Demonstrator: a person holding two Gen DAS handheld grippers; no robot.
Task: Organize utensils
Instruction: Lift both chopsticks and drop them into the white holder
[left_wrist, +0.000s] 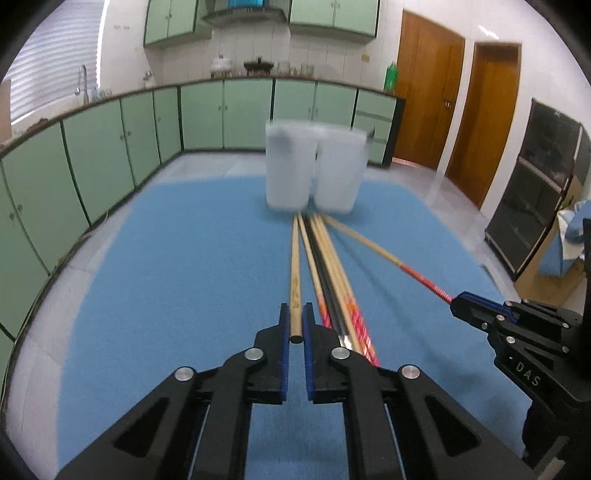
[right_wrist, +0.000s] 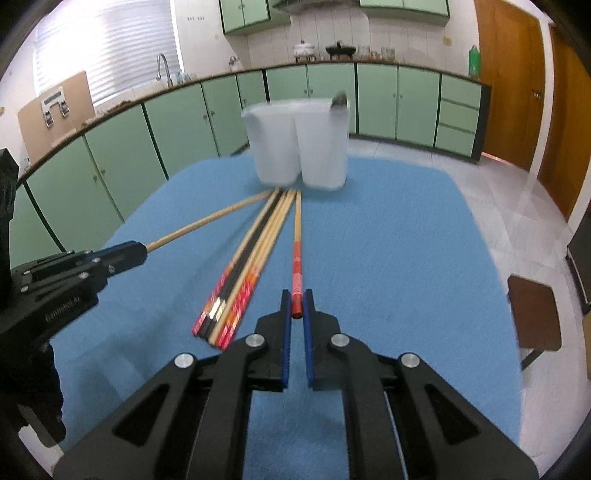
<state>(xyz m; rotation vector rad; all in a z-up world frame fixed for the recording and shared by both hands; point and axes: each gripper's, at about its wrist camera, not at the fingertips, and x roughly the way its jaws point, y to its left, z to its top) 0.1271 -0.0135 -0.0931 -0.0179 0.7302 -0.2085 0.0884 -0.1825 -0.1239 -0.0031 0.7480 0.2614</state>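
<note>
Two frosted white holders (left_wrist: 314, 168) stand side by side at the far end of a blue mat (left_wrist: 177, 266); a spoon tip shows in the right one (right_wrist: 339, 100). A bundle of chopsticks (left_wrist: 334, 280) lies on the mat, tips toward the holders. My left gripper (left_wrist: 296, 319) is shut on a plain wooden chopstick (left_wrist: 294, 273). My right gripper (right_wrist: 297, 304) is shut on a red-ended chopstick (right_wrist: 297, 254). The right gripper also shows in the left wrist view (left_wrist: 458, 304), the left gripper in the right wrist view (right_wrist: 138, 251).
Green cabinets (left_wrist: 110, 147) run along the back and left under a counter with a sink tap (right_wrist: 162, 66). Wooden doors (left_wrist: 458, 110) are at the right. A brown stool (right_wrist: 535, 314) stands right of the table. A dark cabinet (left_wrist: 535, 177) stands far right.
</note>
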